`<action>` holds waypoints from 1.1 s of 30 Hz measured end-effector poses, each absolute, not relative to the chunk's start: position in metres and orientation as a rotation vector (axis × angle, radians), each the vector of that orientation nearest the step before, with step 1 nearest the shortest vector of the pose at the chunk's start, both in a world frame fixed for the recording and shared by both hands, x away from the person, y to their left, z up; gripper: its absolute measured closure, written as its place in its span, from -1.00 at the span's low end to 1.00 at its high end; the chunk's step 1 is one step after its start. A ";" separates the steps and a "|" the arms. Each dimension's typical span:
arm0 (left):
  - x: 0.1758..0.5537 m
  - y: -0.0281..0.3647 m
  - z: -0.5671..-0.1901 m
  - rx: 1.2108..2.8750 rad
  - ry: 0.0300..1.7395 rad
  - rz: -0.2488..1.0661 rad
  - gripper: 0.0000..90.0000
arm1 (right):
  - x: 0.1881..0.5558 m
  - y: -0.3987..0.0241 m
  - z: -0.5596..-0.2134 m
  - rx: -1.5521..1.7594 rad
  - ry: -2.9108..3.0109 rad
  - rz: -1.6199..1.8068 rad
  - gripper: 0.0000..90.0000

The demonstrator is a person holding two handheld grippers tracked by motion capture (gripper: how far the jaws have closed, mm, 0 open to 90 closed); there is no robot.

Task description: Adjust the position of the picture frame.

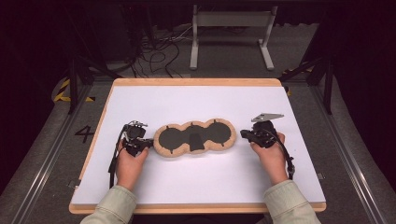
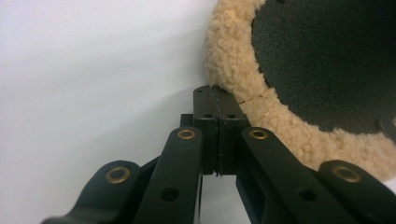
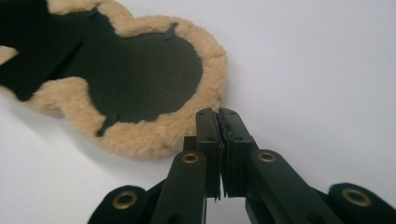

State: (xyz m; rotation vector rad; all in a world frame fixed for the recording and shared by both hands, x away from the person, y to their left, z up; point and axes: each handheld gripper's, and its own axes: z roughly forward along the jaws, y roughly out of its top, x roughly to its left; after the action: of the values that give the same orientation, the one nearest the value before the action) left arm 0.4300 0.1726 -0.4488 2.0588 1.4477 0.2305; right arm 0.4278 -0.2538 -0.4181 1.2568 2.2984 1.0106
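A three-lobed pad (image 1: 175, 136) with a tan fleece rim and a black inner face lies flat mid-table, a black flap (image 1: 196, 141) at its centre. My left gripper (image 1: 150, 143) is at the pad's left end. In the left gripper view its jaws (image 2: 215, 91) are pressed together, tips against the fleece rim (image 2: 233, 70); I see nothing between the pads. At the pad's right end is my right gripper (image 1: 243, 134). The right gripper view has it (image 3: 217, 113) shut and empty, just off the edge of the fleece (image 3: 154, 135).
The pad rests on a white sheet (image 1: 196, 102) over a wood-edged table (image 1: 196, 82). Open white surface lies in front of and behind the pad. Beyond the far edge are a white metal stand (image 1: 231, 28) and loose cables (image 1: 159, 51) on the floor.
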 end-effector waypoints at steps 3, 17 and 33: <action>0.430 0.173 -0.449 2.050 1.447 0.227 0.98 | 0.435 -0.251 -0.425 1.275 2.308 0.986 0.95; 0.435 0.172 -0.453 2.016 1.416 0.238 1.00 | 0.456 -0.245 -0.450 1.323 2.292 0.985 1.00; 0.434 0.149 -0.452 2.087 1.302 0.132 1.00 | 0.404 -0.238 -0.426 1.116 2.395 1.026 1.00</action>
State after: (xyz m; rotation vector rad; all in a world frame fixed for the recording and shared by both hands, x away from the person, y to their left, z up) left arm 0.4338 0.1493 -0.4515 2.0874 1.3020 0.1321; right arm 0.4041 -0.2376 -0.4255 1.1160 2.3947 1.0259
